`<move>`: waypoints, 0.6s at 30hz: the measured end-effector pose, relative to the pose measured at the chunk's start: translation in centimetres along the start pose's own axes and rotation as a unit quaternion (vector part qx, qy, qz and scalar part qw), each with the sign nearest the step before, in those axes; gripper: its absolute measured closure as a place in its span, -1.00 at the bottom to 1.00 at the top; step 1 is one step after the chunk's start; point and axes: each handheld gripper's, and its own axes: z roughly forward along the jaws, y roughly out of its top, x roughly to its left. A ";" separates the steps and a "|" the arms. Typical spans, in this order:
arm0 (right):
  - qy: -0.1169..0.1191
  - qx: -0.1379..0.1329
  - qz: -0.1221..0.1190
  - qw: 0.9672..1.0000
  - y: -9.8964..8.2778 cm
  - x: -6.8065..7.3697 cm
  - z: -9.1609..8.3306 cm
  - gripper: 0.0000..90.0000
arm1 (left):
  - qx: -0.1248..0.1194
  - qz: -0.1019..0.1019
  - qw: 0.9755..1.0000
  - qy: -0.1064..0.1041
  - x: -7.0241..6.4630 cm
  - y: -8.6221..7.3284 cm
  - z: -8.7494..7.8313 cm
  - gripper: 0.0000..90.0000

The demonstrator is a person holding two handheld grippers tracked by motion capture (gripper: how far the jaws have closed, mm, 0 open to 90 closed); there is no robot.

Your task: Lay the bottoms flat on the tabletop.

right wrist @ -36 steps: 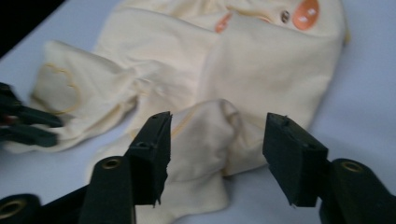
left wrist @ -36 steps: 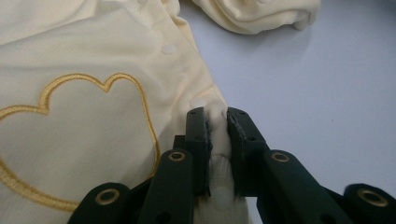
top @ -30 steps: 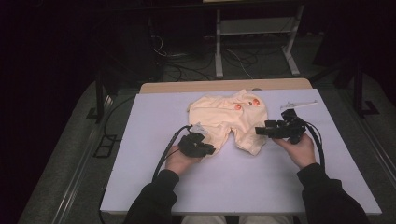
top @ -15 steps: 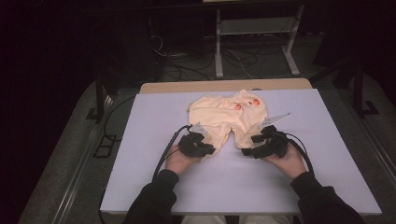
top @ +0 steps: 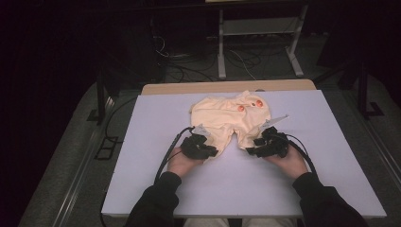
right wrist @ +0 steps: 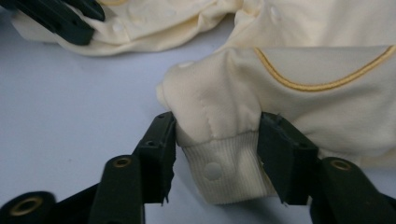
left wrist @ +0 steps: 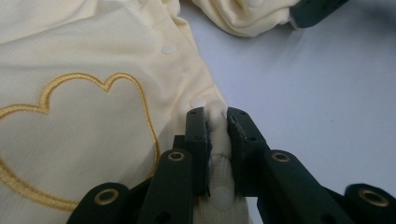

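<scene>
A pale yellow baby garment (top: 227, 113) with orange patches lies spread on the white table (top: 331, 156), its two legs pointing toward me. My left gripper (top: 213, 151) is shut on the left leg's cuff; the cloth (left wrist: 93, 93) is pinched thin between its jaws (left wrist: 217, 122). My right gripper (top: 249, 150) sits low at the right leg. Its jaws (right wrist: 217, 120) have just been closing and straddle the ribbed cuff (right wrist: 224, 172), which has a snap. The tips touch the cloth's sides without pinching it, and the cuff lies flat between them.
A wooden strip (top: 227, 87) runs along the table's far edge. Behind it stand a metal frame (top: 257, 42) and loose cables (top: 189, 66) on the dark floor. Bare tabletop stretches to the right, left and front of the garment.
My right hand has come left and down from beside the garment to its right leg, and its jaws now straddle the cuff. The left hand has kept still.
</scene>
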 end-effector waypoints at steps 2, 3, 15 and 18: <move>-0.001 0.006 -0.005 1.000 0.0 0.0 0.3 0.26 | 0.000 0.000 1.000 0.000 0.0 0.0 0.0 0.73; -0.002 0.011 -0.007 1.000 0.0 0.0 0.3 0.39 | 0.000 -0.001 1.000 0.001 0.0 0.0 0.0 0.73; 0.025 0.046 0.028 0.998 0.0 0.4 -2.9 0.59 | -0.005 -0.002 1.000 0.004 -0.3 0.2 -0.5 0.73; 0.041 0.064 0.057 0.996 -0.8 0.5 -3.4 0.59 | -0.005 -0.001 1.000 0.004 -0.6 0.3 -0.7 0.73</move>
